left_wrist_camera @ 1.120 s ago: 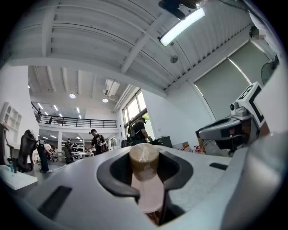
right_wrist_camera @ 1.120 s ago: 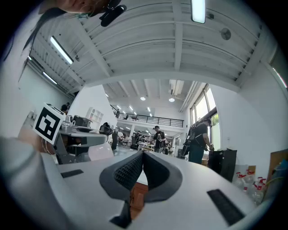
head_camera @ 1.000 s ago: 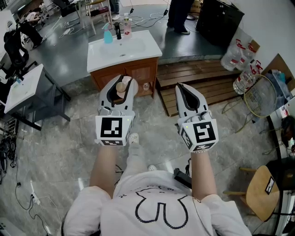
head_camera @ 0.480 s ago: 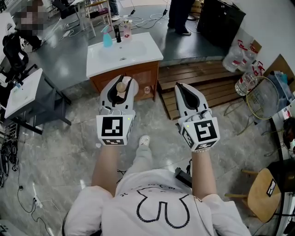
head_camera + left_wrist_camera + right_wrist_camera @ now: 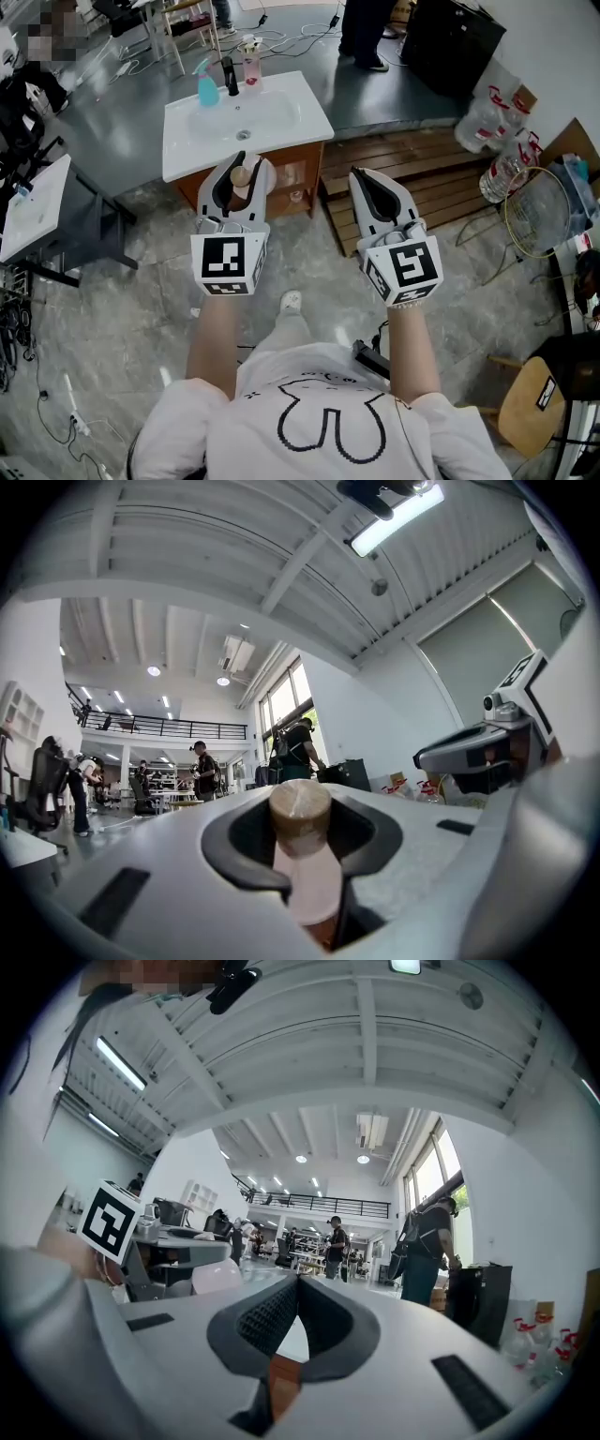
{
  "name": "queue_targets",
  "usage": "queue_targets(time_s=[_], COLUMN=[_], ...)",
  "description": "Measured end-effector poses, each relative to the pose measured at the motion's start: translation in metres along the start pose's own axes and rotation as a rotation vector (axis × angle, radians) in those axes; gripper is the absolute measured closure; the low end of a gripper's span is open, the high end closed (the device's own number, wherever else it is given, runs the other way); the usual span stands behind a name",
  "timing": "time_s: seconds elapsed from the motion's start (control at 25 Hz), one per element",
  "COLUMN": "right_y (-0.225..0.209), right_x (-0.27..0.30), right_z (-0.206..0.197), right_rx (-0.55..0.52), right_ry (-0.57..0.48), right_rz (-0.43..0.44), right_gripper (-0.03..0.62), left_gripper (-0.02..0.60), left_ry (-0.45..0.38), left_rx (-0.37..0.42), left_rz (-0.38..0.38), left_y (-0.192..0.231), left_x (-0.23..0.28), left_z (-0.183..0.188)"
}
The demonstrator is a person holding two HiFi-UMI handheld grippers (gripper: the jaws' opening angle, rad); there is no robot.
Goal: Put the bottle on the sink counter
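Note:
My left gripper is shut on a small bottle with a tan round cap and a pale pink body; the cap shows between the jaws. In the left gripper view the bottle stands upright inside the left gripper. To its right, my right gripper is shut with nothing in it, and in the right gripper view its jaws meet at the tips. The white sink counter on a wooden cabinet lies just ahead of both grippers, beyond the left gripper's tips.
A blue spray bottle, a dark bottle and a pink bottle stand along the counter's back edge. A wooden pallet lies right of the cabinet, a white table to the left. A person stands behind.
The sink counter has come nearer and slid leftward in the head view as the person walks toward it. Both grippers keep their places; the left still holds the bottle.

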State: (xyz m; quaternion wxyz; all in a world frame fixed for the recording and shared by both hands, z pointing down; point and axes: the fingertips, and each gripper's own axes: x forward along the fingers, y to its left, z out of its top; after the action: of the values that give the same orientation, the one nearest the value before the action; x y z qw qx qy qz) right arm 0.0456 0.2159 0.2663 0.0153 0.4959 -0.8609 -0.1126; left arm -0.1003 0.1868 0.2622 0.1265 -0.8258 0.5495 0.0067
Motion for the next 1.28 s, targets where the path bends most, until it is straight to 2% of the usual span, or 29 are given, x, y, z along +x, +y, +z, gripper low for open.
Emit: queue_targets(time_s=[0.56,0.96,1.28], right_y=[-0.07,-0.085,-0.111], right_x=[0.167,0.22,0.26], right_z=[-0.04,-0.055,-0.08], right_rx=[0.031,0.046,0.103], right_ry=[0.056,0.062,0.058], right_rz=[-0.002,0.002,0.019], right_gripper=[0.566,0.566,0.566], left_gripper=[0.465,0.465,0.465], left_ry=[0.037,0.04,0.06], left_rx=[-0.032,-0.032,-0.021], left_rz=[-0.032,-0.012,0.007], left_y=[0.075,0.109,0.121], left_x=[0.157,0.193,0.233], left_z=[-0.053,-0.068,-0.085])
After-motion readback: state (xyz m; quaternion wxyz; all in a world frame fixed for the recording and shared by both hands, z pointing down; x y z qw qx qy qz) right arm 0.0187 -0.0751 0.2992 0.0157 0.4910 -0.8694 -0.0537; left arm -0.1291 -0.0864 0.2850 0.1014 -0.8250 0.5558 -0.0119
